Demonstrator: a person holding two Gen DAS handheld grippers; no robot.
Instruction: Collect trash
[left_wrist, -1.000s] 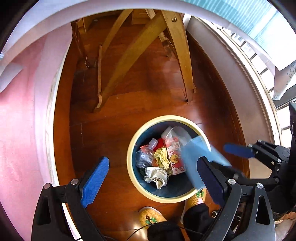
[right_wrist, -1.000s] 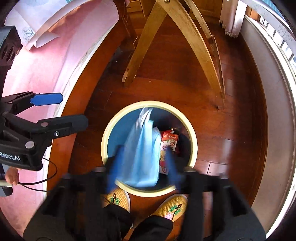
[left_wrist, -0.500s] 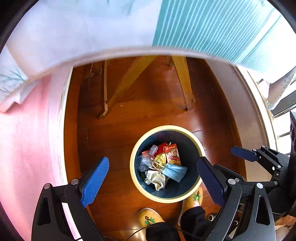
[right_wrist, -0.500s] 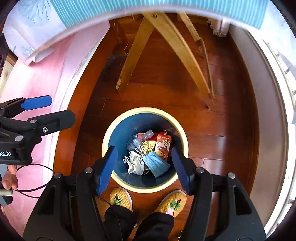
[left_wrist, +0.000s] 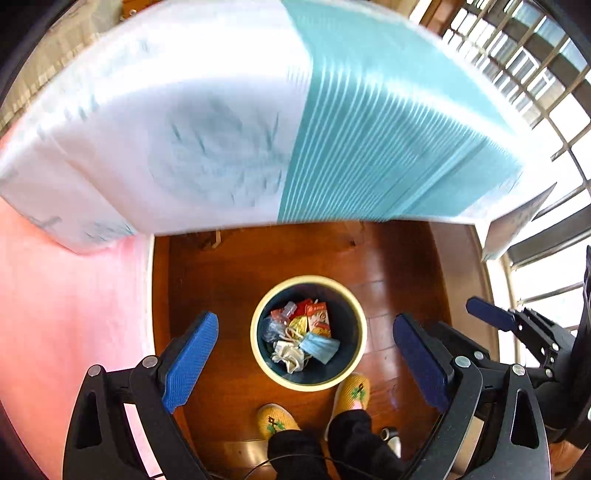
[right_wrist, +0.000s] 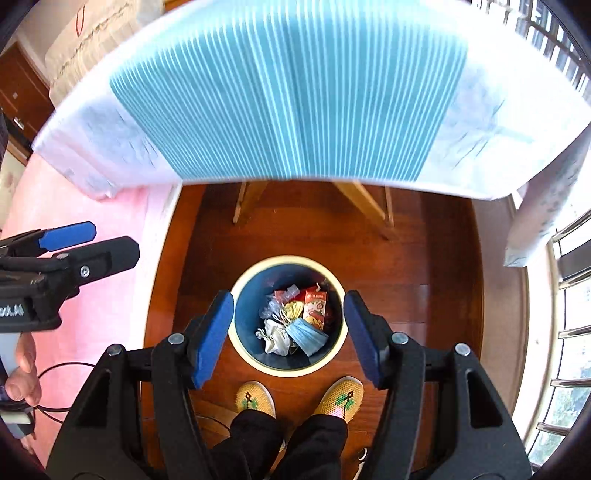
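A round bin (left_wrist: 258, 354) (right_wrist: 240, 347) with a cream rim and dark blue inside stands on the wooden floor. In it lie a blue face mask (left_wrist: 320, 347) (right_wrist: 306, 336), a red carton (left_wrist: 319, 320) (right_wrist: 314, 305), a crumpled plastic bottle (left_wrist: 275, 325) and white tissue (right_wrist: 275, 338). My left gripper (left_wrist: 306, 365) is open and empty high above the bin. My right gripper (right_wrist: 288, 336) is open and empty, also above the bin; it shows in the left wrist view (left_wrist: 491, 317).
A table with a teal-striped and white cloth (left_wrist: 295, 110) (right_wrist: 295, 92) fills the upper part of both views. Wooden table legs (right_wrist: 365, 203) stand behind the bin. A pink rug (left_wrist: 74, 295) lies to the left, windows to the right. The person's yellow slippers (right_wrist: 341, 397) are beside the bin.
The blue mask fell from my right gripper into the bin. Both grippers then rose, so the bin looks smaller and the tabletop has come into view.
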